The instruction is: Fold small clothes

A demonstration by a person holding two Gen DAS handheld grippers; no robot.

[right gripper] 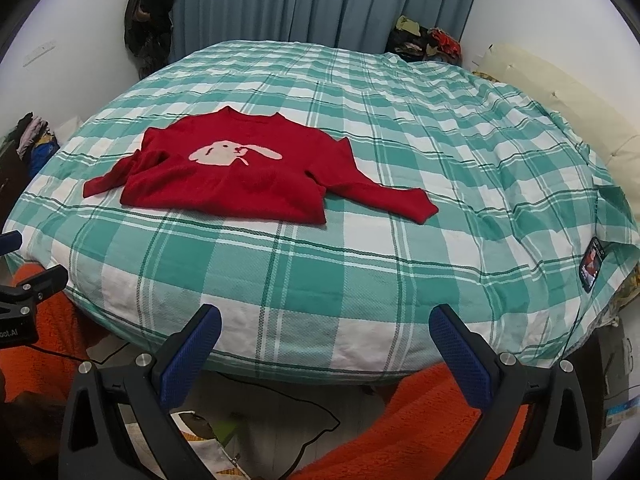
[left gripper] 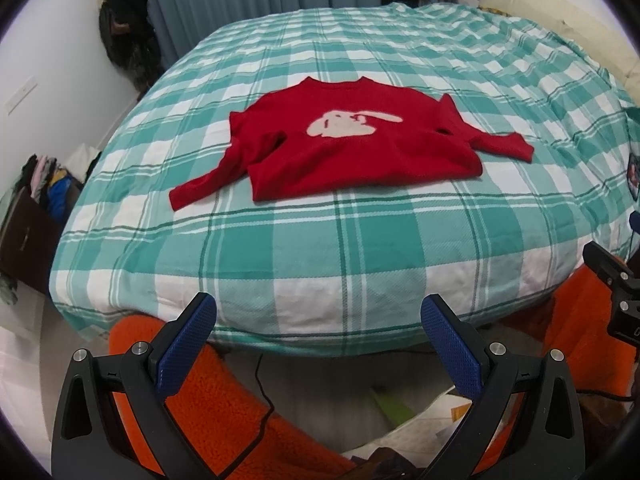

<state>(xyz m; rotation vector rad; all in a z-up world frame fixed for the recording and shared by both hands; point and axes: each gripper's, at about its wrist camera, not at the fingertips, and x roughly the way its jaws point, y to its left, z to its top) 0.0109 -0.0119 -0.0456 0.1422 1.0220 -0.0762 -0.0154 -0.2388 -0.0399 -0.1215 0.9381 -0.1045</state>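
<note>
A red knitted sweater with a pale rabbit motif (left gripper: 352,148) lay flat on the teal-and-white checked bed (left gripper: 320,256); both grippers' fingers, left (left gripper: 318,344) and right (right gripper: 325,350), were spread wide, empty.

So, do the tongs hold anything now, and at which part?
Nothing is held. The left tongs and right tongs are open and empty; the red sweater lies flat on the bed.

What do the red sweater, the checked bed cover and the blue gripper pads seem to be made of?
Red sweater: looks like soft knit, matte and slightly fuzzy, with a cream rabbit motif; fibre unclear.
Checked bed cover: woven cloth, probably cotton, showing a visible weave texture and creases.
Blue pads on the left gripper: likely rubber or textured plastic, with a fine diamond grip pattern, on black, seemingly plastic arms.
</note>
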